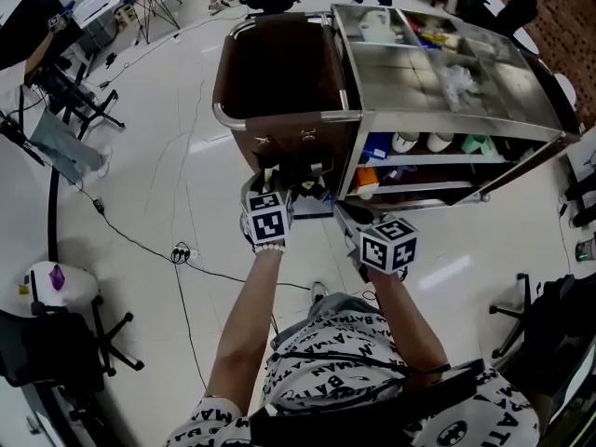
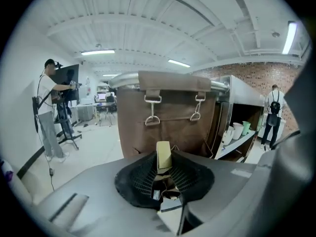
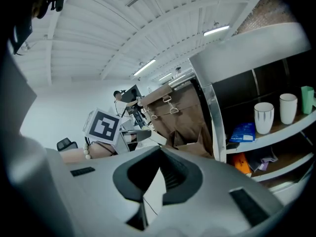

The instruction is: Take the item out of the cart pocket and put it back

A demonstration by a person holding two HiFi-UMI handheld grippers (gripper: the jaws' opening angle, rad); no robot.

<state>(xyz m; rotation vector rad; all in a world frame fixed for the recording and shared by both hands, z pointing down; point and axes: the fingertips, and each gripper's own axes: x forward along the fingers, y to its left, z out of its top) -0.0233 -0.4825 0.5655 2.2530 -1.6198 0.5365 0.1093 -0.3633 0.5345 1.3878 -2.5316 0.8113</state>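
The tan packet is slim and oblong with a flat, dull gold-brown face. It stands on end, and behind its lower part lies crumpled brown paper with a small dark label. The left tool has it: both ribbed black pads are closed in on its sides, and the upper end sticks out past the tips.

The packet is held low, just in front of the end face of the brown bag. Whether it is fully clear of a pocket cannot be told. The pockets along the foot of the bag gape open, and two metal clips hang on a strap above them. The bag hangs from the frame of the steel cart; its mouth is open and its inside is dark.

The right tool is just beside the left one, with its pad tips together and nothing between them.

- **Cart top tray:** a white jug, a clear plastic bag and small coloured bits.
- **Shelf under the tray:** two white cups, a green cup and a blue packet.
- **Shelf below that:** an orange thing.
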